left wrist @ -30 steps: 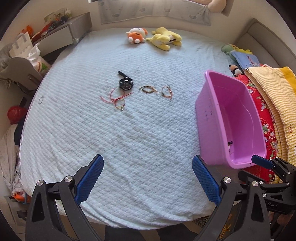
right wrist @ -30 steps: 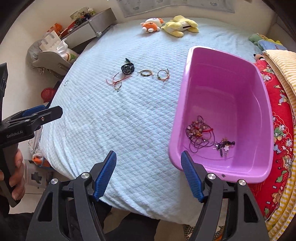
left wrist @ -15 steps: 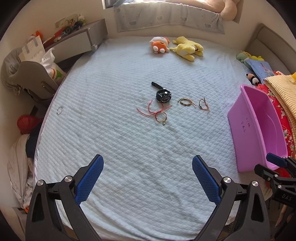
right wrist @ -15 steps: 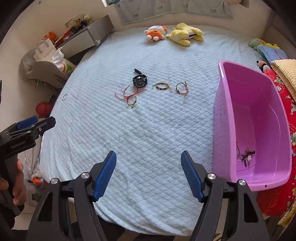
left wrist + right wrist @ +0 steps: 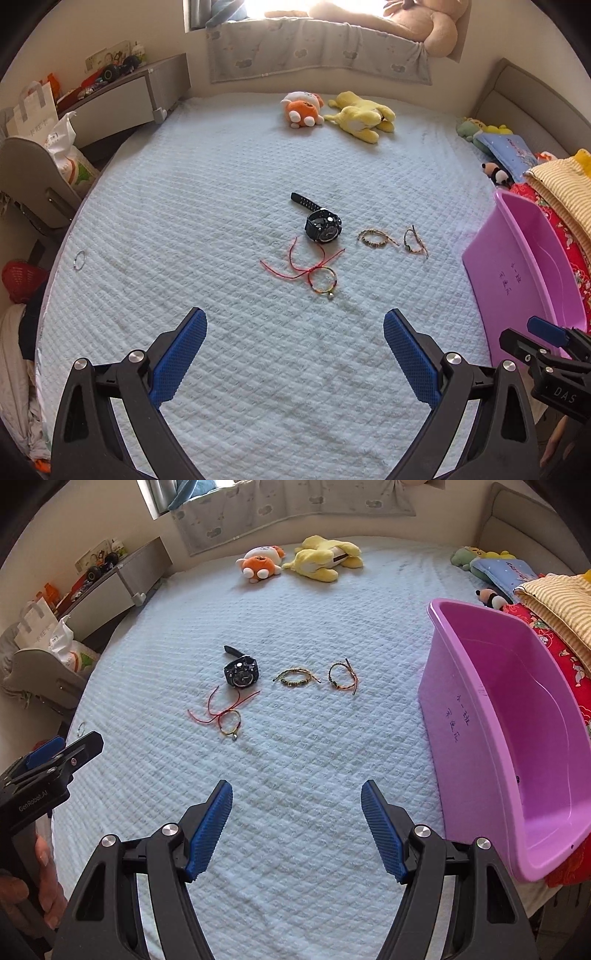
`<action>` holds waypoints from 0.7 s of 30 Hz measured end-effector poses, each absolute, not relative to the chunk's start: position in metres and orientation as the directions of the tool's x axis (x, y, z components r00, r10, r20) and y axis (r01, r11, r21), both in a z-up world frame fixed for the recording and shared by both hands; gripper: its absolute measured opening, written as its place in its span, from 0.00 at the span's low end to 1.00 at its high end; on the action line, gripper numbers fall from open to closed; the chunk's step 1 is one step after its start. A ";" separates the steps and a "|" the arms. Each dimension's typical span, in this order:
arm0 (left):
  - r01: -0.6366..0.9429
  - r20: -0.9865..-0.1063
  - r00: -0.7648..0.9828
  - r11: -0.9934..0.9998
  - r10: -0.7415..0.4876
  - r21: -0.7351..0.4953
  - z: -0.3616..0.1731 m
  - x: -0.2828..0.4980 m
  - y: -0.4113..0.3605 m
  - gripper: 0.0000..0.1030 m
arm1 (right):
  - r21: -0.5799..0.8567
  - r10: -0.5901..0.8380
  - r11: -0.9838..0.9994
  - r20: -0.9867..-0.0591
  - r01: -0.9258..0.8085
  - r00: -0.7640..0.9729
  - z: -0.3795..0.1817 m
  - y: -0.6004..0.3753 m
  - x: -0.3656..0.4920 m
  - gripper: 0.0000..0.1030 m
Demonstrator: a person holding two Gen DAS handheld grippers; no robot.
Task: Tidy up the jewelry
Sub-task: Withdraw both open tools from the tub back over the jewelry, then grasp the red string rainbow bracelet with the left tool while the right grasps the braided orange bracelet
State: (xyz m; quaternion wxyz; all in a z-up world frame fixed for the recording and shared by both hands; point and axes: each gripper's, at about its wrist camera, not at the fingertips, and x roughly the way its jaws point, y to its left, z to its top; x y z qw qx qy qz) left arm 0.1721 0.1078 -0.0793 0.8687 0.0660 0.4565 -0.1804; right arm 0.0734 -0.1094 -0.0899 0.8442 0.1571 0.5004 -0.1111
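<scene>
On the light blue bedspread lie a black watch (image 5: 322, 228) (image 5: 241, 672), a red cord bracelet (image 5: 320, 277) (image 5: 228, 718), a brown beaded bracelet (image 5: 373, 238) (image 5: 295, 677) and a braided bracelet (image 5: 413, 242) (image 5: 342, 675). A small silver ring (image 5: 79, 259) lies near the left bed edge. A purple bin (image 5: 532, 273) (image 5: 517, 716) stands at the right. My left gripper (image 5: 293, 354) and right gripper (image 5: 297, 827) are both open and empty, hovering near the front of the bed, well short of the jewelry.
Two plush toys (image 5: 332, 114) lie at the far side of the bed. Folded blankets and small toys (image 5: 546, 177) are stacked right of the bin. A grey nightstand (image 5: 122, 96) and bags stand at the left.
Both grippers have swung left and tilted up, away from the purple bin. The jewelry on the bedspread now sits centred ahead. Both stay open.
</scene>
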 end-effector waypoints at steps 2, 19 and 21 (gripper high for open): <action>0.369 -0.812 0.524 0.928 -0.258 -0.056 -0.095 0.181 0.101 0.92 | 0.148 -0.042 0.927 -0.873 0.345 0.486 -0.105 -0.114 0.085 0.67; 0.303 -0.803 0.560 0.953 -0.204 -0.030 -0.232 0.239 0.034 0.92 | 0.141 -0.082 0.922 -0.839 0.361 0.538 -0.240 -0.189 0.167 0.67; 0.298 -0.801 0.567 0.954 -0.192 -0.018 -0.241 0.245 0.027 0.92 | 0.144 -0.090 0.915 -0.836 0.376 0.541 -0.249 -0.200 0.177 0.67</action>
